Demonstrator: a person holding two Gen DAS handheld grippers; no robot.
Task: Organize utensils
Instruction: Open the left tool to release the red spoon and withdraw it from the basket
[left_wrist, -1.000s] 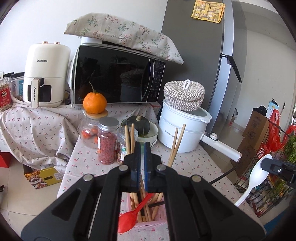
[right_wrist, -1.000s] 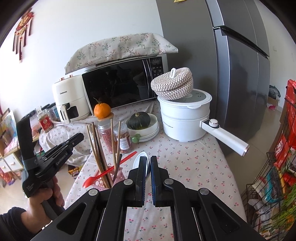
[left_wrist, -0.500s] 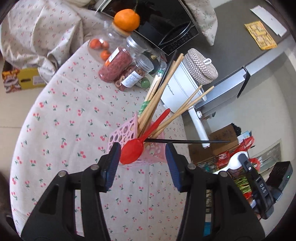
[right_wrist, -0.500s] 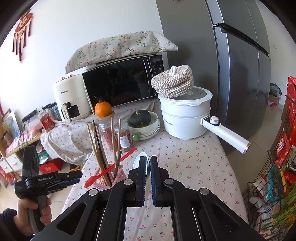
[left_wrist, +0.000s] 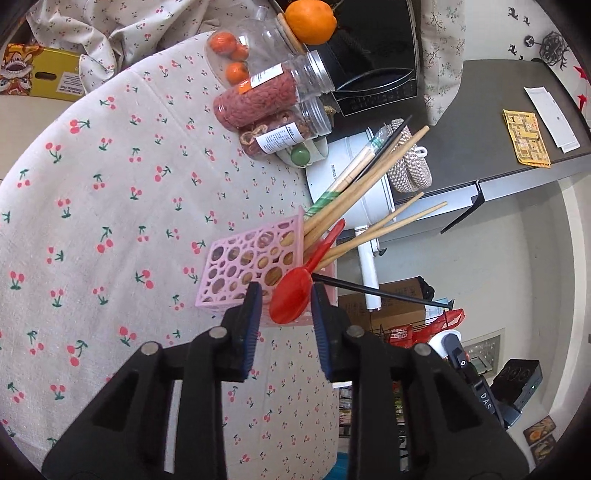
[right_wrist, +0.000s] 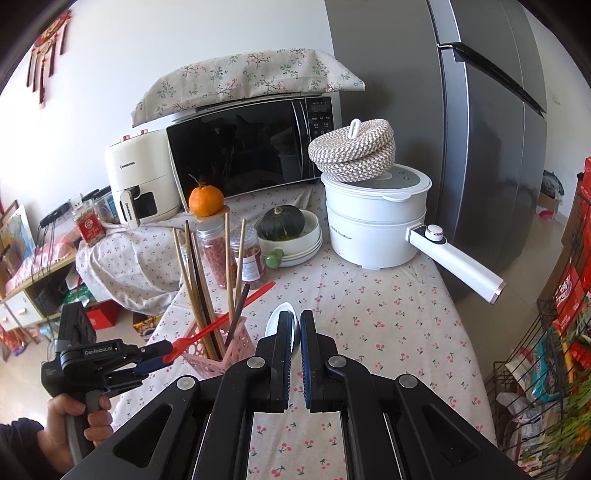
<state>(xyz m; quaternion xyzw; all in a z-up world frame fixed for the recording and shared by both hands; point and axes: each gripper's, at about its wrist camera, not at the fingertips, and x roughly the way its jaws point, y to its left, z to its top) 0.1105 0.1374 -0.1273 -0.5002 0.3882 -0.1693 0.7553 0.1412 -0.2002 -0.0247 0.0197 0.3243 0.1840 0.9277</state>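
change: left tool (left_wrist: 286, 308) has dropped and rolled to the red spoon (left_wrist: 291, 299), jaws closing around its bowl | spoon: leaning out of pink holder (left_wrist: 240, 273) | right tool (right_wrist: 295, 332): pinches white spoon (right_wrist: 280, 321) beside holder | meaning: red spoon is about to be taken

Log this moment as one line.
left gripper: closing around red spoon bowl | spoon in pink holder with chopsticks | right gripper: shut on white spoon

Bare tablecloth (right_wrist: 388, 325) is left open right of the pink holder (left_wrist: 243, 273). Approach from behind is blocked by jars (right_wrist: 216, 254), bowl (right_wrist: 295, 243) and white pot (right_wrist: 373, 225)
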